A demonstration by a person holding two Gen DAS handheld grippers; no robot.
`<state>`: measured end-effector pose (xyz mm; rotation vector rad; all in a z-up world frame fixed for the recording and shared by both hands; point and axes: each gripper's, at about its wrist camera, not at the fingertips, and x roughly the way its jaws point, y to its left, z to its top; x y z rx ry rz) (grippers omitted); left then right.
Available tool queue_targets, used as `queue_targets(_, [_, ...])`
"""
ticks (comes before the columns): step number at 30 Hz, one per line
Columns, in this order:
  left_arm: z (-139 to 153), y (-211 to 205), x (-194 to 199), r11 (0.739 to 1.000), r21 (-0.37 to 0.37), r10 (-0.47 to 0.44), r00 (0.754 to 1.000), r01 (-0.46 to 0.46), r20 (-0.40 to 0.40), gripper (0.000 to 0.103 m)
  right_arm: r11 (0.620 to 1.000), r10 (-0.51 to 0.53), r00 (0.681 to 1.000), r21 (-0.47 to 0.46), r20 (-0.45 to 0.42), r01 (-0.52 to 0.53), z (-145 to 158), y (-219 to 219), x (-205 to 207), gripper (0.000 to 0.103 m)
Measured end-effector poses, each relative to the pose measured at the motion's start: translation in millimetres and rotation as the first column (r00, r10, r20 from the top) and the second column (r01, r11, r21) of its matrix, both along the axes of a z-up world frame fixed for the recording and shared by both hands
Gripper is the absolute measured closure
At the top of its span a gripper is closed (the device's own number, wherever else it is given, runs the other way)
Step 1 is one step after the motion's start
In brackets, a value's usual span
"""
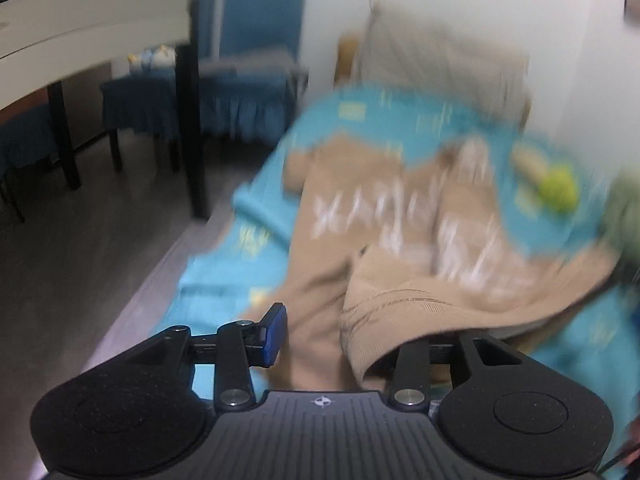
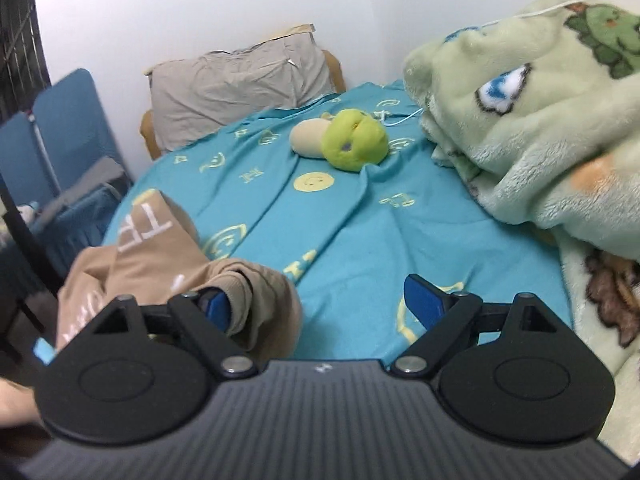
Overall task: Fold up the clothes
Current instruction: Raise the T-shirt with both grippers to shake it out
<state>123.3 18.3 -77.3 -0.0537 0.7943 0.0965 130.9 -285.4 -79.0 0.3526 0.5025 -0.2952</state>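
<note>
A tan garment with white lettering (image 1: 400,224) lies crumpled on the teal bedsheet (image 1: 224,276); this view is motion-blurred. My left gripper (image 1: 356,332) is open, and the garment's ribbed hem (image 1: 384,304) drapes over its right finger, which is hidden. In the right wrist view the same garment (image 2: 160,256) sits at the lower left on the sheet (image 2: 360,224). My right gripper (image 2: 324,304) is open, with a fold of the garment bunched over its left finger (image 2: 218,306). Its right finger (image 2: 424,300) is bare above the sheet.
A grey pillow (image 2: 236,80) leans at the head of the bed. A green and cream plush toy (image 2: 344,140) lies mid-bed. A pale green fleece blanket (image 2: 532,120) is piled at the right. Blue covered chairs (image 1: 248,80) and a black-legged table (image 1: 192,120) stand left of the bed.
</note>
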Motion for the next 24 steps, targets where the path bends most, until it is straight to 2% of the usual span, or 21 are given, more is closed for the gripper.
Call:
queue_targets(1, [-6,0,3,1.000,0.014,0.001,0.999,-0.001,-0.033,0.057,1.000,0.008,1.000,-0.002,-0.006,-0.008,-2,-1,1,0.015])
queue_targets(4, [-15,15,8,0.998,-0.010,0.054,0.997,-0.055,-0.062,0.054,0.996,0.016,0.991,-0.083,-0.133,-0.028,-17,4,15,0.015])
queue_targets(6, [-11,26,6,0.991,-0.045,0.124,0.992,-0.125,-0.024,0.049,0.995,0.031,0.965,-0.086,-0.260,-0.055,-34,5,25,0.015])
queue_targets(7, [-7,29,4,0.988,-0.050,0.144,0.990,-0.144,0.002,0.042,0.995,0.039,0.951,-0.072,-0.308,-0.064,-42,3,30,0.015])
queue_targets(8, [-2,30,2,0.988,-0.043,0.147,0.989,-0.146,0.032,0.042,0.998,0.036,0.952,-0.042,-0.303,-0.050,-45,-1,29,0.015])
queue_targets(11, [23,29,-9,0.990,-0.032,0.142,0.978,-0.139,0.155,0.040,1.000,-0.007,0.976,0.009,-0.216,0.009,-27,-11,21,0.015])
queue_targets(13, [49,28,-19,0.989,-0.030,0.144,0.954,-0.142,0.264,0.035,0.999,-0.027,0.995,0.027,-0.097,0.030,3,-15,10,0.015])
queue_targets(15, [79,30,-28,0.986,-0.062,0.169,0.920,-0.157,0.354,0.033,0.999,-0.042,0.999,0.025,0.033,0.042,37,-17,-1,0.015])
queue_targets(19, [160,30,-52,0.977,-0.141,0.212,0.825,-0.161,0.524,0.033,0.998,-0.066,0.961,0.027,0.267,0.061,114,-16,-27,0.015])
queue_targets(22, [228,30,-73,0.974,-0.177,0.222,0.748,-0.142,0.625,0.032,0.996,-0.091,0.917,0.050,0.388,0.078,177,-17,-53,0.015])
queue_targets(24, [275,30,-90,0.975,-0.179,0.220,0.687,-0.131,0.693,0.031,0.996,-0.093,0.883,0.054,0.459,0.077,219,-18,-74,0.015])
